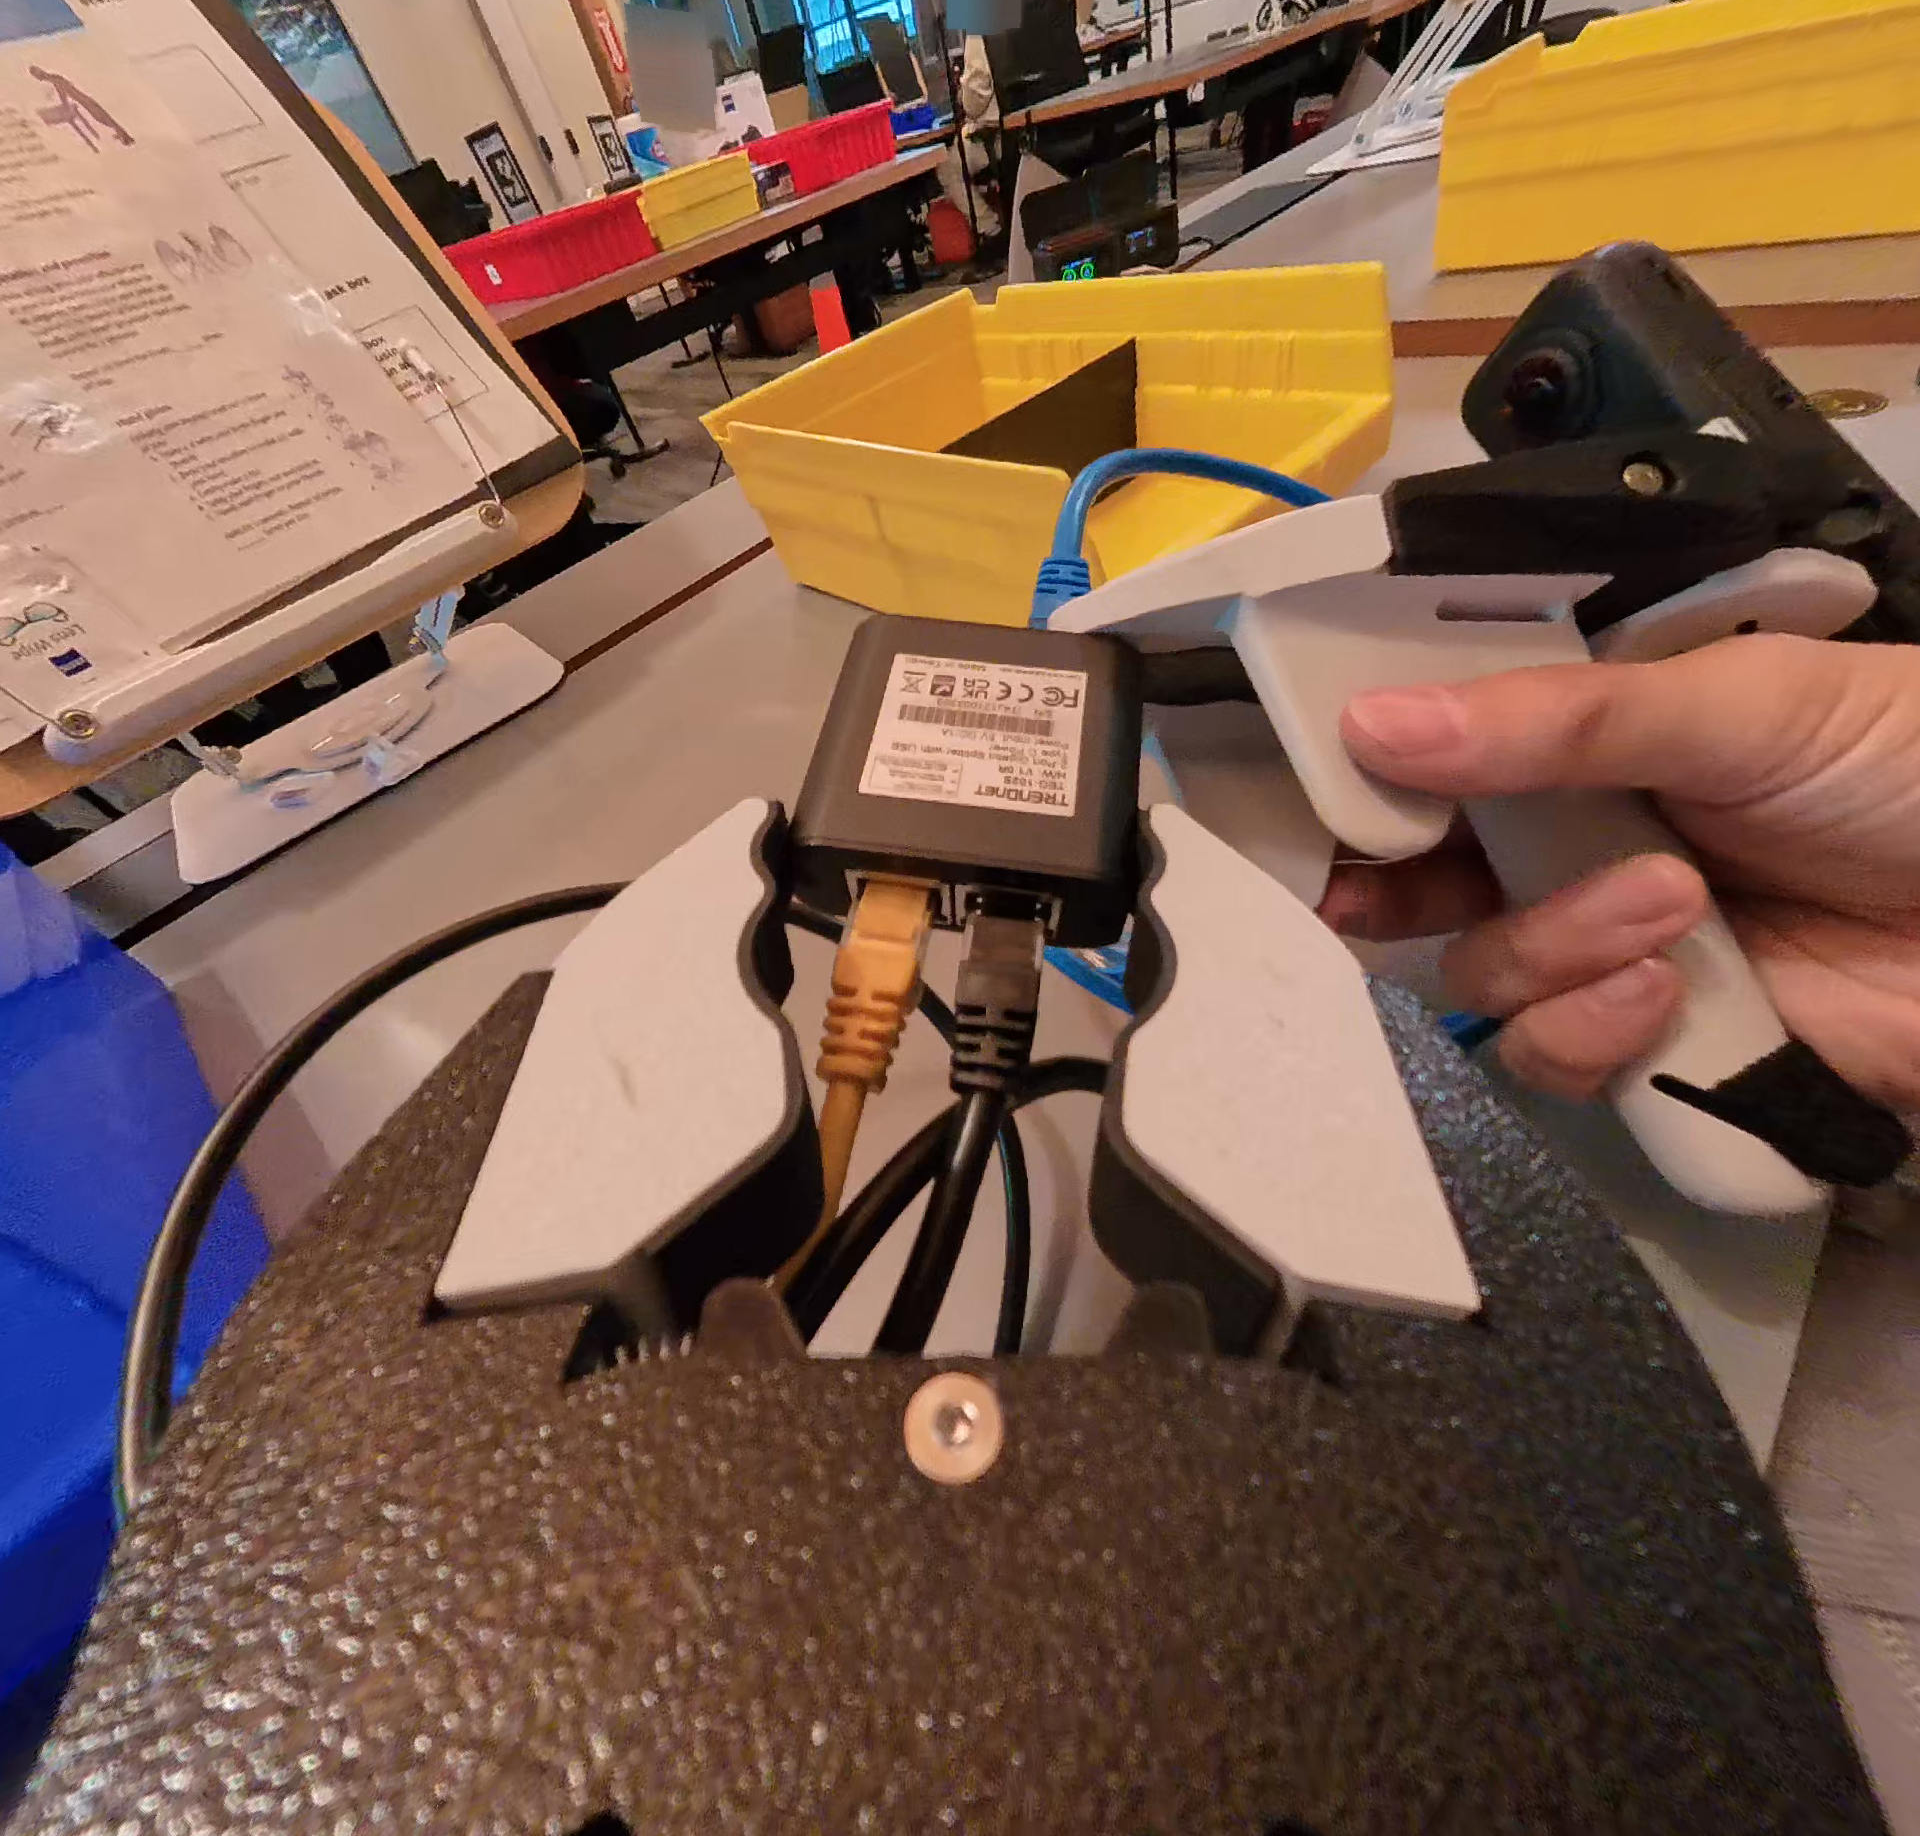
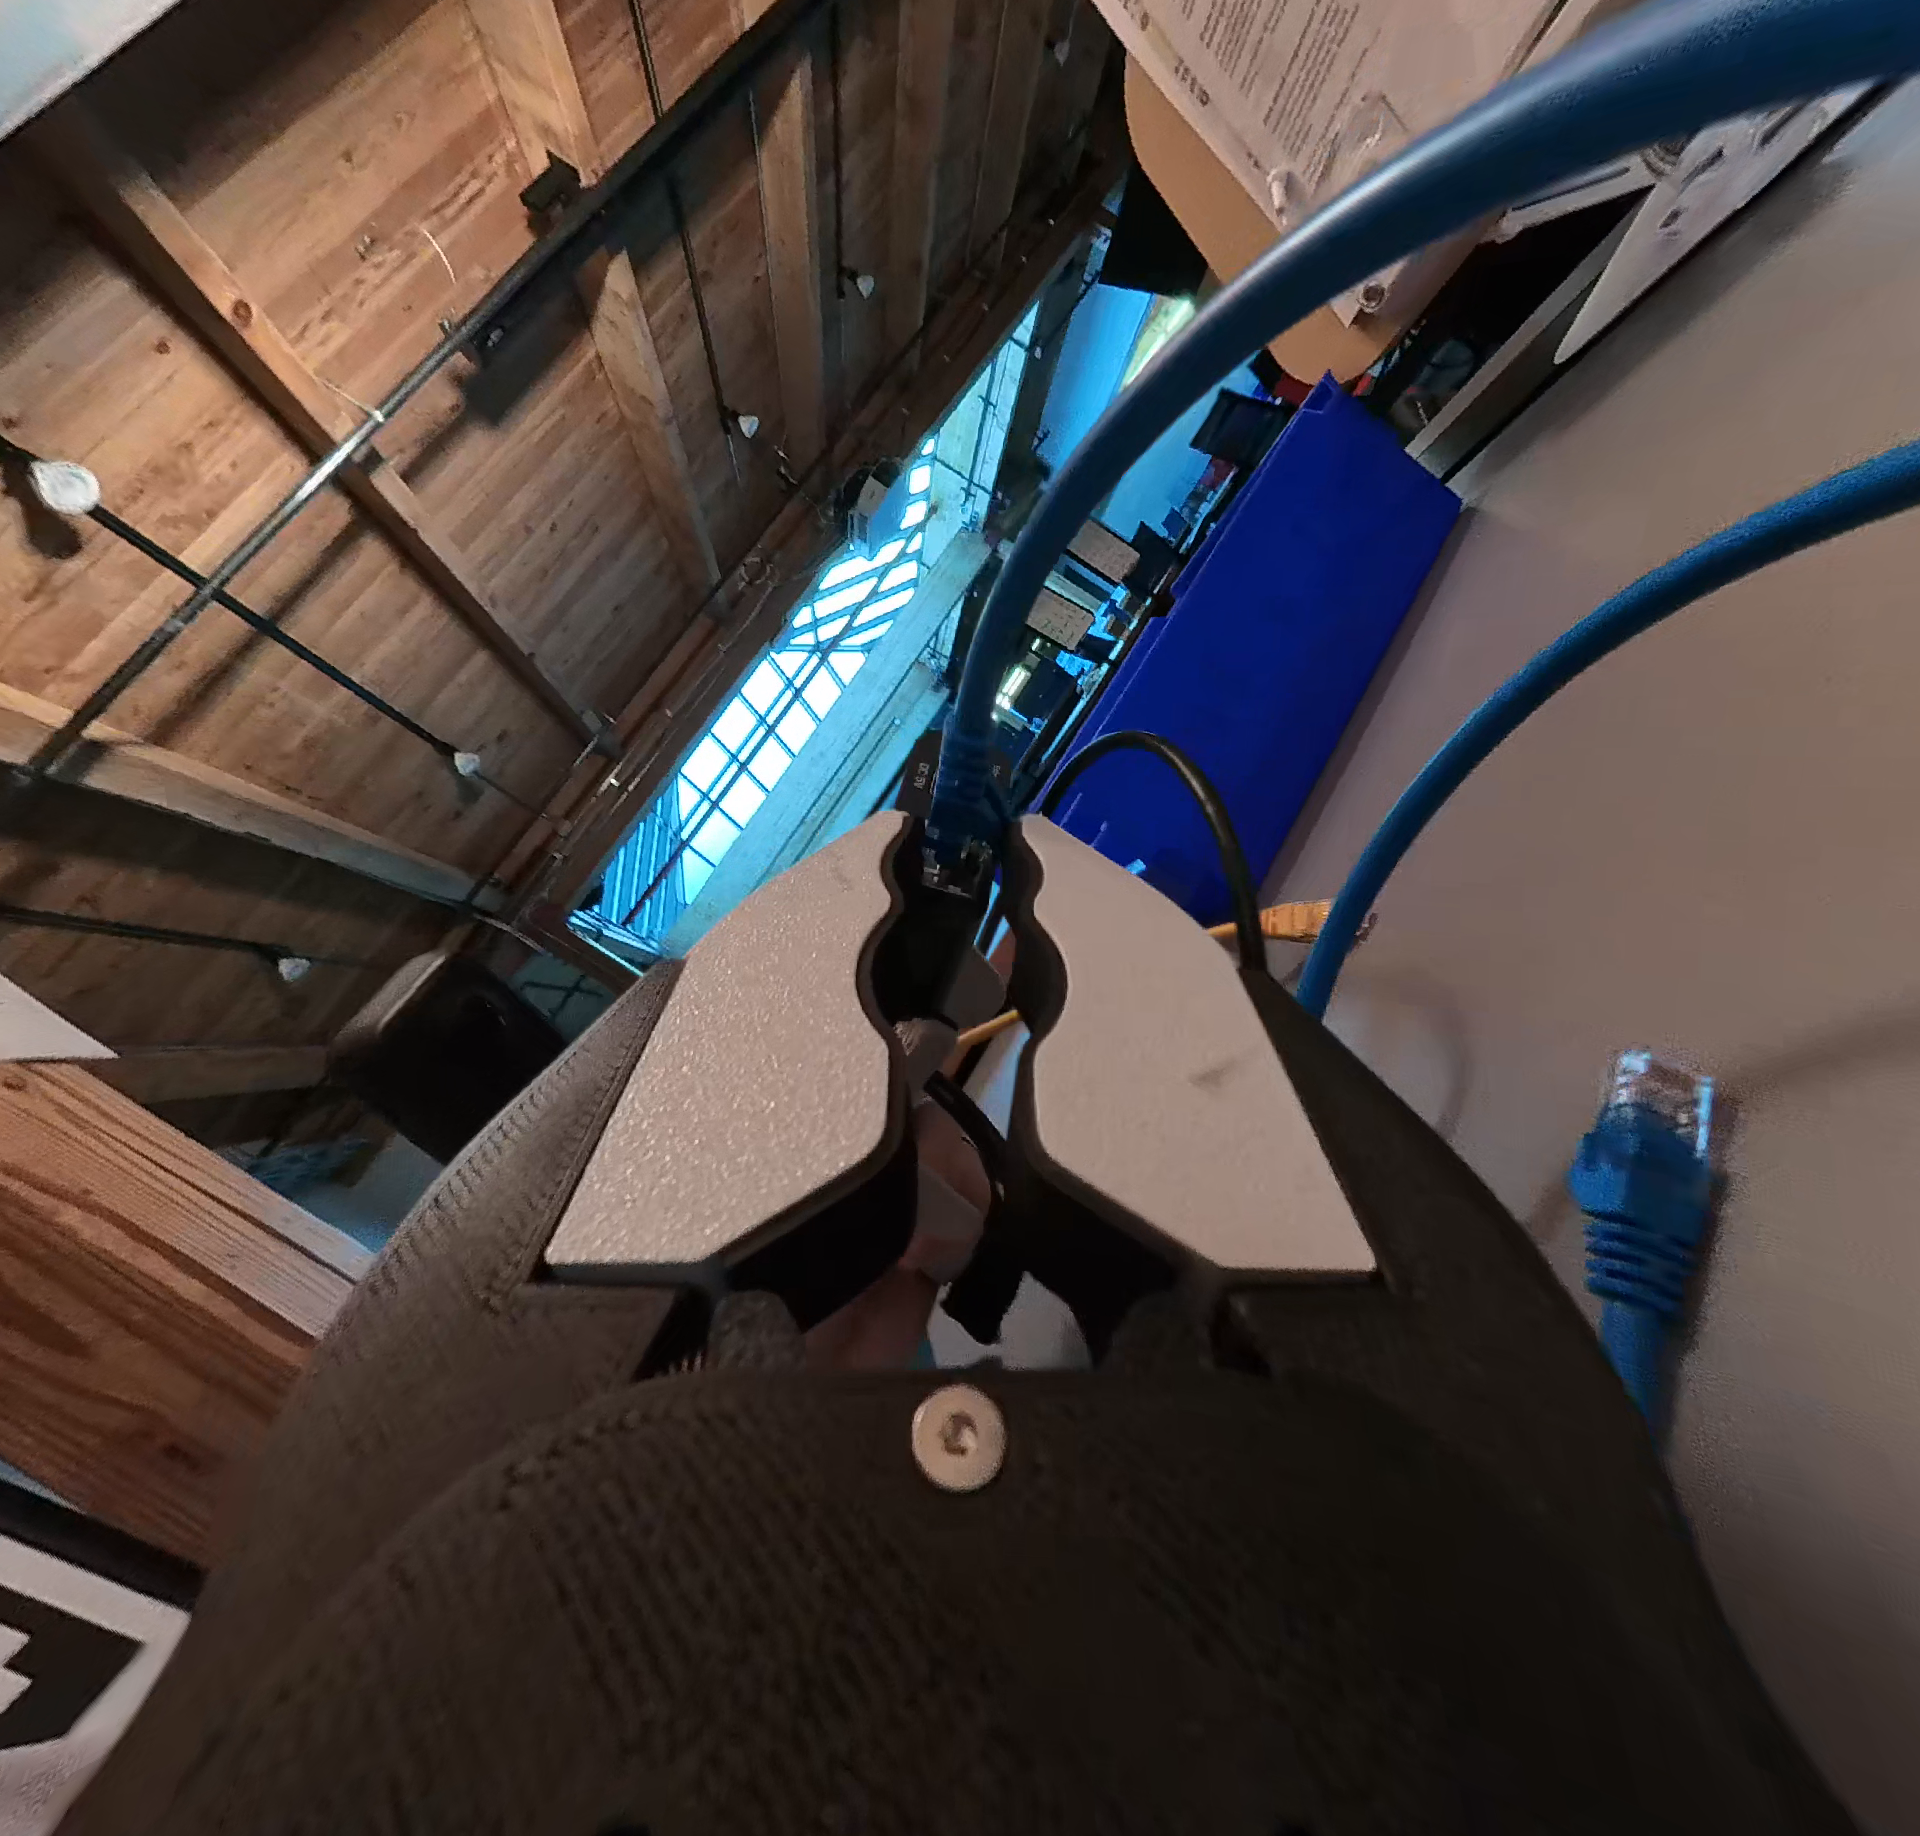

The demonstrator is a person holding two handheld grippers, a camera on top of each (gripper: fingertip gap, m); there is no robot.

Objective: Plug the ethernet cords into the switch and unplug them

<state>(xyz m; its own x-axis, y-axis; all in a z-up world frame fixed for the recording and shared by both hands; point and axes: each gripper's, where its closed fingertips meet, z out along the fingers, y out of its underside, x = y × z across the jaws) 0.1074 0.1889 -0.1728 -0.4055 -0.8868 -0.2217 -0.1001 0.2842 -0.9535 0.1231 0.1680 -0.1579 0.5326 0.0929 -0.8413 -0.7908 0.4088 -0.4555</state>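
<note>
My left gripper [image 1: 958,851] is clamped on the switch [image 1: 966,768], one grey finger [image 1: 665,1038] pressing each side of the black box, so the jaws stand only as wide as the box. The switch is held up off the grey table [image 1: 665,643], label side up. Two ports face me on the near edge of the switch: the yellow cord [image 1: 873,997] sits in the left port and the black cord [image 1: 995,1007] in the right port, both seated, both cables dropping back between my fingers. A thin black wire [image 1: 270,1038] loops out left of the switch.

At the far edge of the switch the blue cord [image 1: 1070,565] has its plug at the back face; whether it is fully seated I cannot tell. My right gripper [image 1: 1081,614] comes in from the right of the switch, hand [image 1: 1683,851] on its handle, white fingertip touching that blue plug. In the right wrist view my right gripper [image 2: 961,877] has its fingers nearly closed, pinching the blue cord's plug [image 2: 951,851] at the tips. The blue cable arcs up and away from there. The blue cord's other plug [image 2: 1647,1152] lies loose on the table, right of the gripper.

Beyond the switch is a yellow bin [image 1: 1039,456] with a black divider. Left of the switch a printed sheet sits on a tilted stand [image 1: 270,352]. Near left of the switch is a blue bin [image 1: 94,1215].
</note>
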